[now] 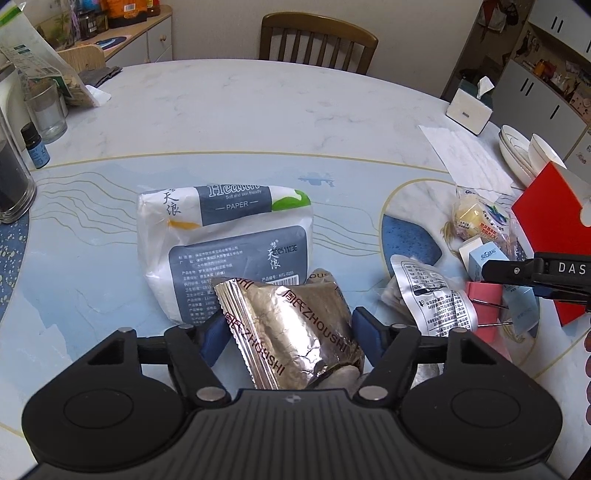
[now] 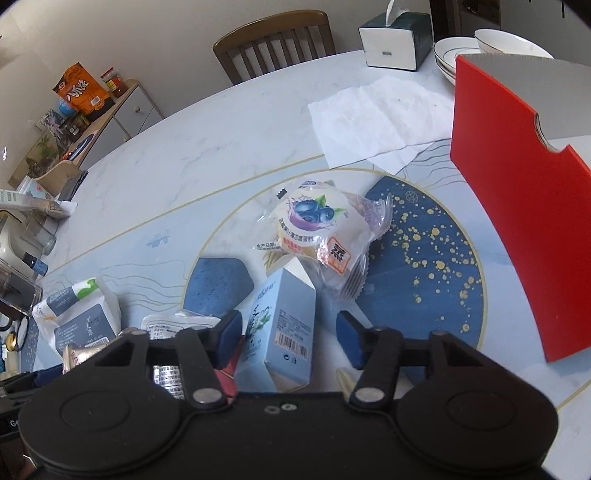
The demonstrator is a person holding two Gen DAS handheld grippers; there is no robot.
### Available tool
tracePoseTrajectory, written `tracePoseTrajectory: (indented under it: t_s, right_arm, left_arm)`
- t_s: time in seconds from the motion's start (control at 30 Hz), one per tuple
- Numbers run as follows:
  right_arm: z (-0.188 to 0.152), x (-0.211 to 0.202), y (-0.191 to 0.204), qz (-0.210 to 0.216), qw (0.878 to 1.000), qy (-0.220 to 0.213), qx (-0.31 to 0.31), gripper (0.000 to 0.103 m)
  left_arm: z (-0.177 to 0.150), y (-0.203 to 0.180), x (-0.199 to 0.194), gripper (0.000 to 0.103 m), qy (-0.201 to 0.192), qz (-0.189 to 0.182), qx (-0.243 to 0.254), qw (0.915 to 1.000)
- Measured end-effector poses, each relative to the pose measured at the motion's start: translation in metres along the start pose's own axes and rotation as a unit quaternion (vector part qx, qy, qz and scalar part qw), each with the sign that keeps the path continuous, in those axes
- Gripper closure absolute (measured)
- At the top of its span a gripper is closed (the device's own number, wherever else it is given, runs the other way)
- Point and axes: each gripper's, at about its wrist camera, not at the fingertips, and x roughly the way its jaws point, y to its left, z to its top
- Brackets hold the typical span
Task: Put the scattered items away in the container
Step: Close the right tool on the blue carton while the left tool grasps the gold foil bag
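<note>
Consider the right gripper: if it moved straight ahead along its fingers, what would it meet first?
Most likely the light blue carton, already between the open right gripper fingers; the blueberry snack packet lies beyond.

A round marble-patterned surface (image 1: 229,110) fills both views. A wooden chair (image 1: 318,40) stands at its far edge, top centre, against a plain pale wall (image 1: 214,22). A low sideboard (image 1: 147,40) sits upper left; white cabinets (image 1: 546,85) stand upper right.
</note>
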Motion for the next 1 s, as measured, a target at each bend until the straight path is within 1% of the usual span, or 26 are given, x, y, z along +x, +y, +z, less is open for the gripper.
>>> tracePoseTrajectory:
  t_s: [0.07,0.2,0.33,0.43,0.63,0.8,1.0]
  right_arm:
    - [0.0,0.0,0.001,0.002,1.0,0.001,0.002,0.054]
    - [0.0,-0.002,0.002,0.006,1.0,0.0,0.005,0.06]
    - [-0.001,-0.004,0.004,0.007,1.0,-0.002,0.004,0.066]
    - [-0.001,-0.008,0.006,0.007,1.0,-0.007,0.0,0.067]
    - [-0.001,-0.018,0.012,0.003,1.0,-0.022,-0.008,0.067]
    - [-0.002,-0.031,0.016,0.001,0.999,-0.032,-0.008,0.067]
    - [-0.006,-0.045,0.021,0.01,0.999,-0.042,-0.007,0.067]
  left_arm:
    - [0.0,0.001,0.0,0.038,0.0,-0.005,-0.002,1.0]
    - [0.001,0.002,-0.002,0.048,-0.004,-0.015,-0.003,0.9999]
    - [0.002,0.004,-0.004,0.053,-0.005,-0.024,-0.008,0.9997]
    - [0.001,0.008,-0.006,0.056,-0.007,-0.032,-0.017,0.9993]
    - [-0.001,0.013,-0.012,0.059,-0.011,-0.042,-0.02,0.9989]
    - [-0.003,0.016,-0.021,0.061,-0.021,-0.051,-0.02,0.9983]
    - [-0.003,0.019,-0.034,0.063,-0.033,-0.063,-0.022,0.9972]
